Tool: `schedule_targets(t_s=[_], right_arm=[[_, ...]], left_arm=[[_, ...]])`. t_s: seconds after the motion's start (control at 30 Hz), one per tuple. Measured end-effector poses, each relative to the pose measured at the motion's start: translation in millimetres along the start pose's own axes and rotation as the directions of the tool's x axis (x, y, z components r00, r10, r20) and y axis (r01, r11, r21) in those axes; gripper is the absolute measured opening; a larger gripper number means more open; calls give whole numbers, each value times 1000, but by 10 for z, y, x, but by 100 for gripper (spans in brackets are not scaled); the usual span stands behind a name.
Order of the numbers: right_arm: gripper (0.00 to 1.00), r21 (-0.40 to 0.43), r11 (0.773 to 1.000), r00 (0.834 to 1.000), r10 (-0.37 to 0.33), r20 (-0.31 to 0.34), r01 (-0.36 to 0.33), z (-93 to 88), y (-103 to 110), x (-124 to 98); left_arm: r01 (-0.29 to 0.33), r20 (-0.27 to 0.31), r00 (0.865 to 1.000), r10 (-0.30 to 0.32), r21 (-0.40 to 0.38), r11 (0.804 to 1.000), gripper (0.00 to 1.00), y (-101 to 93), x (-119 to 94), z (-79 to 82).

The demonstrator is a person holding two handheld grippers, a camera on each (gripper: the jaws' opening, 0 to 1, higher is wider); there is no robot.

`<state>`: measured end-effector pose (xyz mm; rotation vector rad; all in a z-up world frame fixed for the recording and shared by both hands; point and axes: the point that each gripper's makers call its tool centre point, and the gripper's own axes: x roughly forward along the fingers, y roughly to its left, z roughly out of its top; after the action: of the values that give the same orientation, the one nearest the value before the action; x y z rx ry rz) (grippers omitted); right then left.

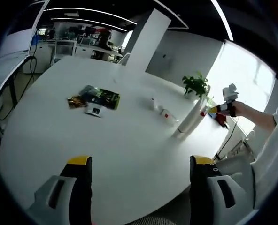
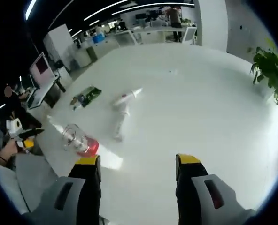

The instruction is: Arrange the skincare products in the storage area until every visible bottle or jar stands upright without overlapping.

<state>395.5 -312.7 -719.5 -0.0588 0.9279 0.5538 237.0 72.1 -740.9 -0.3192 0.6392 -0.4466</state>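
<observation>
A large white table [image 1: 129, 136] is seen in the left gripper view, its near curved edge running just ahead of the left gripper [image 1: 141, 161], whose yellow-tipped jaws are held wide apart with nothing between them. Broad bare tabletop lies between that edge and the products. A white bottle [image 1: 190, 119] is seen toppled near the right edge of the table, with a small red-marked jar [image 1: 167, 115] just beside it and a smaller white item [image 1: 154, 103] a little further in. Flat printed packets [image 1: 97, 99] lie well apart from these, toward the middle left. A potted plant [image 1: 196, 86] stands at the far right rim. The right gripper [image 1: 222, 108] is seen beyond that rim, gripped in a hand with the forearm stretched out.

In the right gripper view, the right gripper [image 2: 138, 161] is held over the table with jaws wide and empty. A clear jar with a red base [image 2: 79, 140] lies tipped near the left jaw, and white bottles [image 2: 122, 110] lie on their sides further off, with open surface to the right.
</observation>
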Motion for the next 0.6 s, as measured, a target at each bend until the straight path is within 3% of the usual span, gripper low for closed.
schedule_targets(t_s=[0.23, 0.6], right_arm=[[62, -34, 998, 996, 44, -80, -46, 221, 36, 387], [55, -96, 984, 967, 127, -220, -151, 222, 445, 922]], left_arm=[[-21, 3, 1000, 21, -35, 999, 78, 106, -7, 5], [-31, -5, 1000, 30, -67, 997, 77, 191, 57, -14]])
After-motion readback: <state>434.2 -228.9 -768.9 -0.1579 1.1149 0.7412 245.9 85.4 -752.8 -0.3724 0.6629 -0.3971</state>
